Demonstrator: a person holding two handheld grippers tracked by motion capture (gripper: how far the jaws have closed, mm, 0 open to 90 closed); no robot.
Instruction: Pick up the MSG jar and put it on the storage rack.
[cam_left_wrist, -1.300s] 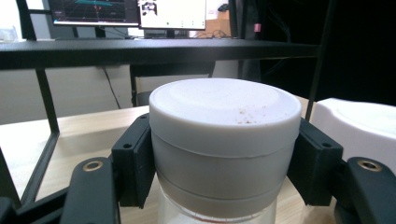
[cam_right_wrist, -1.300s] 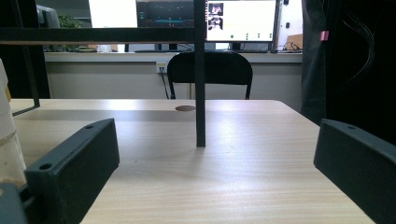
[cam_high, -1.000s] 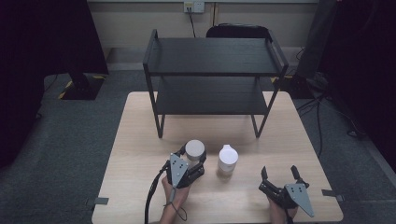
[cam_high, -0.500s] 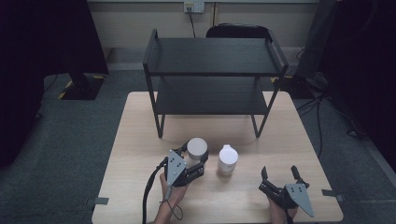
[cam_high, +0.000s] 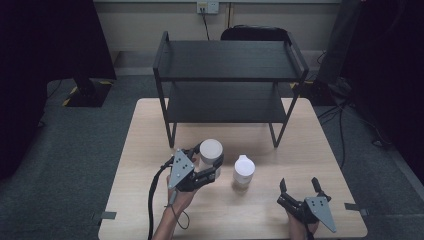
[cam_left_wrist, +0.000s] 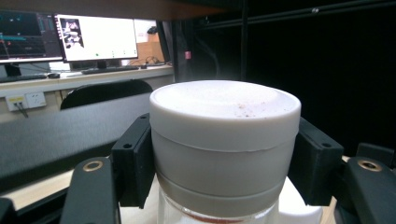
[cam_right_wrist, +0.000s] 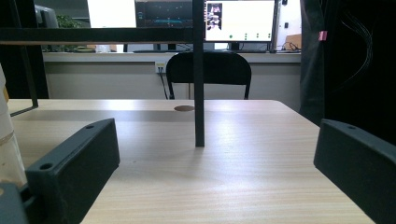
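A jar with a flat white lid (cam_high: 211, 150) (cam_left_wrist: 224, 135) is held off the table by my left gripper (cam_high: 204, 161), whose black jaws are shut on the lid's sides. A second white-capped bottle (cam_high: 244, 171) stands on the table just right of it; its edge shows at the left of the right gripper view (cam_right_wrist: 8, 144). My right gripper (cam_high: 300, 188) rests near the table's front right corner, open with nothing between its jaws. A black two-tier shelf rack (cam_high: 230, 80) stands at the back of the table.
The rack's front right leg (cam_right_wrist: 199, 93) rises ahead of the right gripper. A chair (cam_high: 254, 33) stands behind the table. Bare wooden table top (cam_high: 310, 145) lies between the rack and the front edge.
My left gripper has lifted the white-lidded jar and carried it a little up and away towards the rack. The right gripper has kept still.
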